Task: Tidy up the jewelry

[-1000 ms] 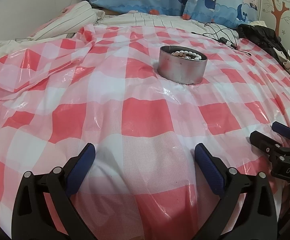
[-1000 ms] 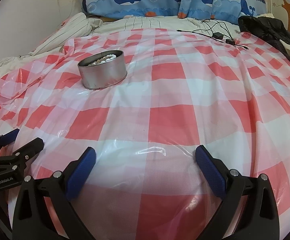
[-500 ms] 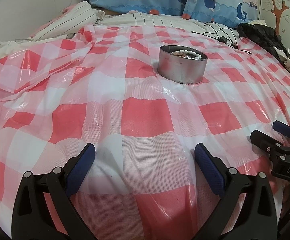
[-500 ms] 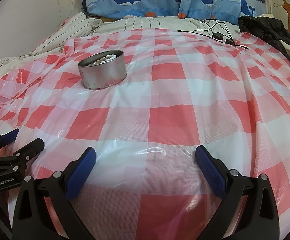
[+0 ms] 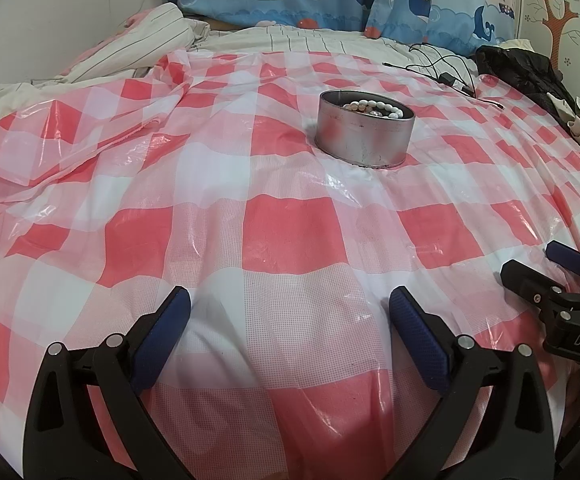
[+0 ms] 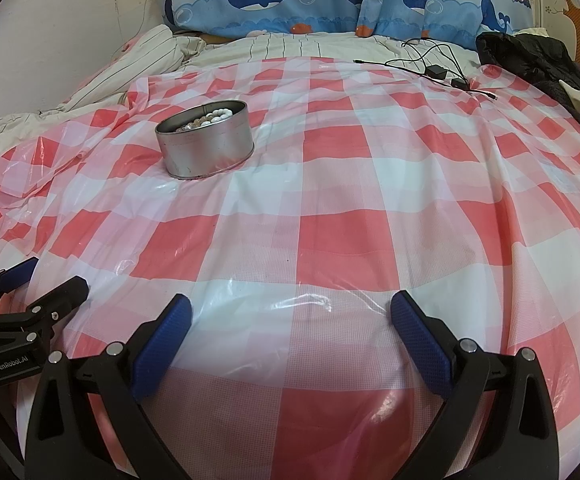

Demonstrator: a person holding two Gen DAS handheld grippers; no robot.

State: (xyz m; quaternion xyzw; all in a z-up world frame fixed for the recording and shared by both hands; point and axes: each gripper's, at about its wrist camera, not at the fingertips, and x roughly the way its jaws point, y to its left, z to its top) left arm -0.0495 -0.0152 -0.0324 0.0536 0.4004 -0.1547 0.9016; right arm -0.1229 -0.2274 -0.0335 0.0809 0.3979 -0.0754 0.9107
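We hold the left gripper and right gripper wide apart, empty, the upright tin of beads at one o'clock.

left gripper lying low with its fingers spread wide, holding nothing, right gripper sitting just beside it, fingers spread wide too

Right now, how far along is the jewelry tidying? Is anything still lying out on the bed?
It looks nearly or fully done. The bead bracelets already lie inside the round metal tin on the checked sheet. Nothing is in hand: the left gripper and right gripper both hover with jaws wide apart and empty. No loose jewelry shows on the sheet in either view.
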